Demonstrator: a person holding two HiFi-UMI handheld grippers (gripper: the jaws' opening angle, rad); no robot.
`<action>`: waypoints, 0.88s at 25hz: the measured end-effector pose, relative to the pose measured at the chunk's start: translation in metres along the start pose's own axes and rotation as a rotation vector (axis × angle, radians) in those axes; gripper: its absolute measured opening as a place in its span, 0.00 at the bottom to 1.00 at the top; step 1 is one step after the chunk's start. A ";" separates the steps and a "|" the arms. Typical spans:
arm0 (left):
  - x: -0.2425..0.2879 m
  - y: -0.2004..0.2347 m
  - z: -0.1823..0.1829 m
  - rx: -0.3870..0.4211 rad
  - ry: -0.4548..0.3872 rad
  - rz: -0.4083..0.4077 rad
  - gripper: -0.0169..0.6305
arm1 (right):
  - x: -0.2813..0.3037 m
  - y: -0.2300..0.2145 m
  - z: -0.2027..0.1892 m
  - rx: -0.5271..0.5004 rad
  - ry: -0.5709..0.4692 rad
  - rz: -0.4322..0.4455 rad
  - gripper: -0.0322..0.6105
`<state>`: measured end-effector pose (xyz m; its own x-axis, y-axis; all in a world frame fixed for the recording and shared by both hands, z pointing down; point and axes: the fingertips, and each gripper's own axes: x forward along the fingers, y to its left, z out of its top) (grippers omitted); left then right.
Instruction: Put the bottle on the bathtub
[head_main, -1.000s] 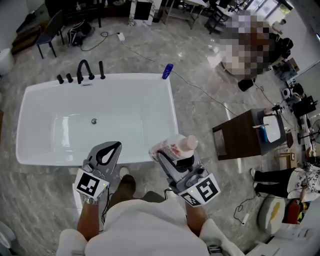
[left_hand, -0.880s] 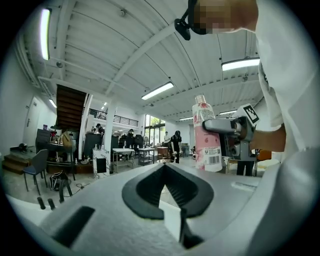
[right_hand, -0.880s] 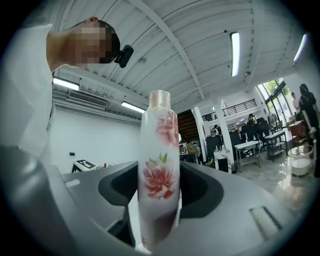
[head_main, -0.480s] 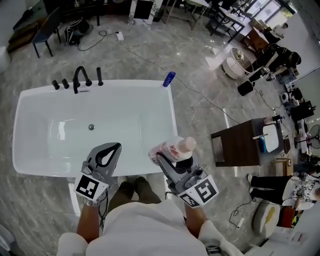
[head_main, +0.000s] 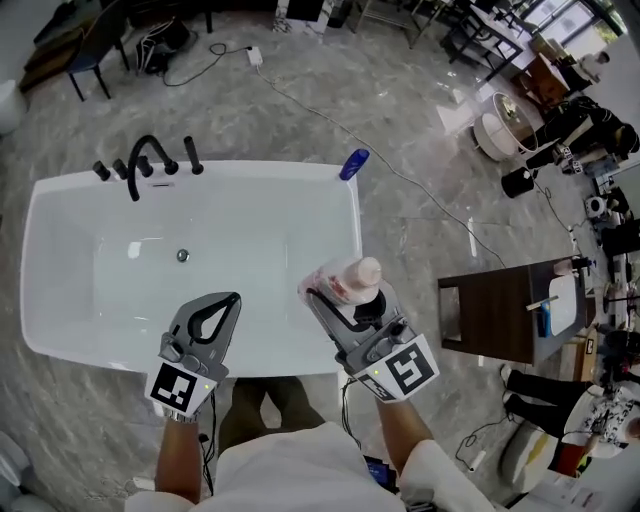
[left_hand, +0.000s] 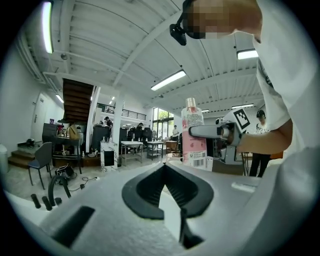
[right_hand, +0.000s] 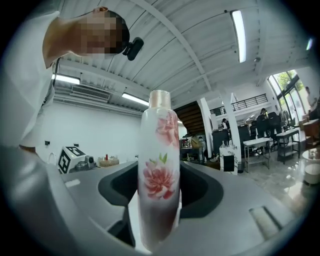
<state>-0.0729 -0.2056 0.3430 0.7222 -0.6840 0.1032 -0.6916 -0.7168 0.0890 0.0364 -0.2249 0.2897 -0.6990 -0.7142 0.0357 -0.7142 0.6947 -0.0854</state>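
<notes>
White flowered bottle (right_hand: 159, 170) stands clamped in the right gripper (head_main: 340, 290)

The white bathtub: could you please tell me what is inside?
Inside the white bathtub only a small round drain shows. The grey left gripper and the flowered bottle cover its near side.

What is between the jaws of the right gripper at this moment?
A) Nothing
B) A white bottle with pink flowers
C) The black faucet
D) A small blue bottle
B: in the right gripper view, the bottle with pink flowers stands upright, clamped between the jaws of the right gripper.
</notes>
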 end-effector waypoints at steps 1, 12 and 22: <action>0.007 0.006 -0.007 -0.008 0.007 0.001 0.03 | 0.012 -0.012 -0.009 -0.012 0.014 -0.005 0.42; 0.071 0.082 -0.133 -0.115 0.106 -0.015 0.03 | 0.146 -0.126 -0.139 -0.009 0.045 -0.093 0.42; 0.115 0.128 -0.216 -0.150 0.110 0.031 0.03 | 0.243 -0.202 -0.256 0.005 -0.010 -0.135 0.42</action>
<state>-0.0816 -0.3468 0.5806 0.7002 -0.6806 0.2154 -0.7138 -0.6617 0.2295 0.0018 -0.5173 0.5705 -0.5960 -0.8021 0.0373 -0.8016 0.5917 -0.0856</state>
